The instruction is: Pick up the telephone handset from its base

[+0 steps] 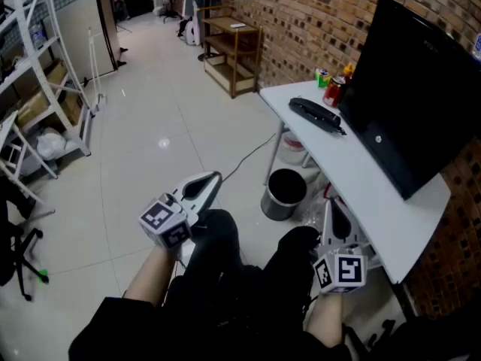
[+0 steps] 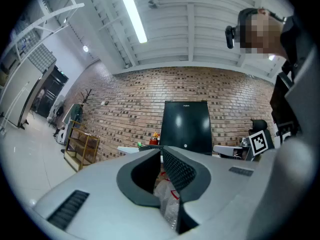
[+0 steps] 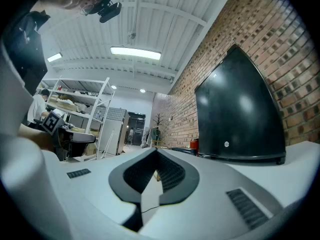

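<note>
Over on the white table [image 1: 379, 201], beside the big dark monitor [image 1: 417, 89], sits the black telephone [image 1: 316, 114], its handset apparently lying on the base, untouched, so nothing of the job is done yet. Both tools sit low at the person's lap, well apart from it. The left gripper [image 1: 213, 177] has its jaws pressed together on nothing, and the right gripper [image 1: 329, 207] shows its jaws meeting at the tips too, empty. Everything's left: reach across, open up, close on the handset, lift.
</note>
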Demonstrator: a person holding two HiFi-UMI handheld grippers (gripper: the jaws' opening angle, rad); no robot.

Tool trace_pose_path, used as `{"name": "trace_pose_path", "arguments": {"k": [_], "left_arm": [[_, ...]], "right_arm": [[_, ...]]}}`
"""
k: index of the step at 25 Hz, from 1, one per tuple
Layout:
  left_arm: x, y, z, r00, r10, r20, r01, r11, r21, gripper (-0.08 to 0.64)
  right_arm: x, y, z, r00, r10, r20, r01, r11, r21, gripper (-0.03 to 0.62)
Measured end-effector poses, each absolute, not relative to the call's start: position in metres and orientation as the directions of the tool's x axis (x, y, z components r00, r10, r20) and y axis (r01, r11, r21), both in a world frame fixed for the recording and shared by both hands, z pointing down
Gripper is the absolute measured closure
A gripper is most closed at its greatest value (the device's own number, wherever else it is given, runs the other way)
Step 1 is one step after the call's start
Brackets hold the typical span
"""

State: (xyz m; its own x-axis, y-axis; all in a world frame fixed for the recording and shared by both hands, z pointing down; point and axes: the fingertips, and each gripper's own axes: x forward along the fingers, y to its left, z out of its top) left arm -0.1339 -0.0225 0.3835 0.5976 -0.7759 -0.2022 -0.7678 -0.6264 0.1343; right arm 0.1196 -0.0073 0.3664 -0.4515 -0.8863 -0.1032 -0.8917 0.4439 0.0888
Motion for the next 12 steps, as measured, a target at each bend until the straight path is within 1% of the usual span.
{"name": "trace_pose_path", "arguments": {"k": [6,12], "left_arm": [[-0.136,-0.036,0.383,0.611,-0.771,-0.180,-0.763,-0.634,0.125,0.543],[-0.142,-0.066,0.376,0.612,-0.771,-0.175,-0.763,-0.634,0.125,0.543]], "right_arm": [[0.116,-0.023,0.361,-0.458,-0.884,-0.097,-0.889,0.453,0.072,0.581],[0.110,-0.051,0.344,-0.473,-0.877,-0.089,-0.879,0.464,0.108,0.581]]}}
